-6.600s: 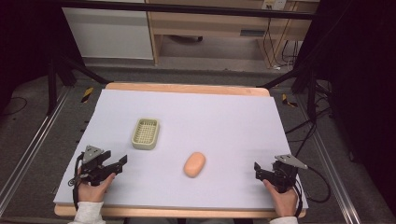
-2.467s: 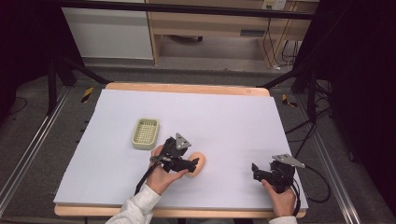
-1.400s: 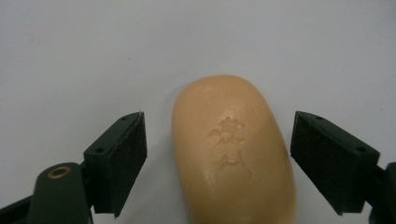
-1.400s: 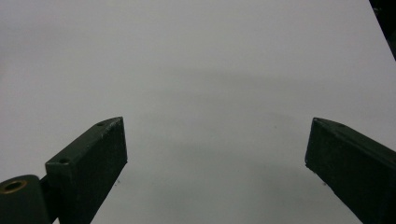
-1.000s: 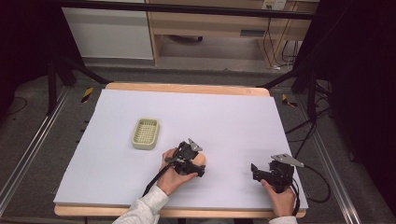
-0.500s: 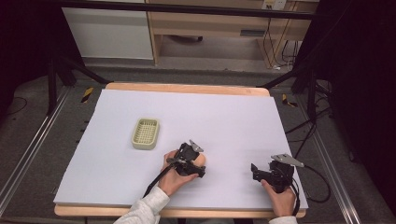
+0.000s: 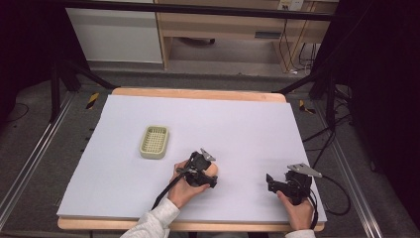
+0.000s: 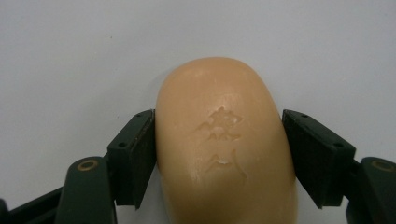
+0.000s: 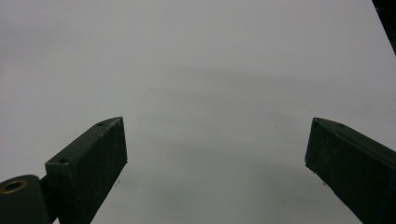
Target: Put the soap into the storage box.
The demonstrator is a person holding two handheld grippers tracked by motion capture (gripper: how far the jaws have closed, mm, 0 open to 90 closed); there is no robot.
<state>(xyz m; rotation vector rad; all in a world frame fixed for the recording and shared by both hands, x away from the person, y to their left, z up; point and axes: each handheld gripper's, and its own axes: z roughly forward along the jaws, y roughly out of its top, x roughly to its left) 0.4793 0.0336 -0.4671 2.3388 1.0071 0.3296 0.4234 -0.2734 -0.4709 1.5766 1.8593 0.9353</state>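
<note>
Now left gripper [image 8: 219,154] has clamped the soap [image 8: 224,144].

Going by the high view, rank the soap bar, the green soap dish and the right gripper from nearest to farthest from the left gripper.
1. Soap bar: between the left gripper's jaws, at table centre-front.
2. Green soap dish: up and to the left, apart from it.
3. Right gripper: off to the right, near the front edge.

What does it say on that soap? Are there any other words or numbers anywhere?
Soap bar: two raised signs are pressed into its top, too soft and worn to read.
Green soap dish: no writing shows.
White table cover: no writing shows.
</note>
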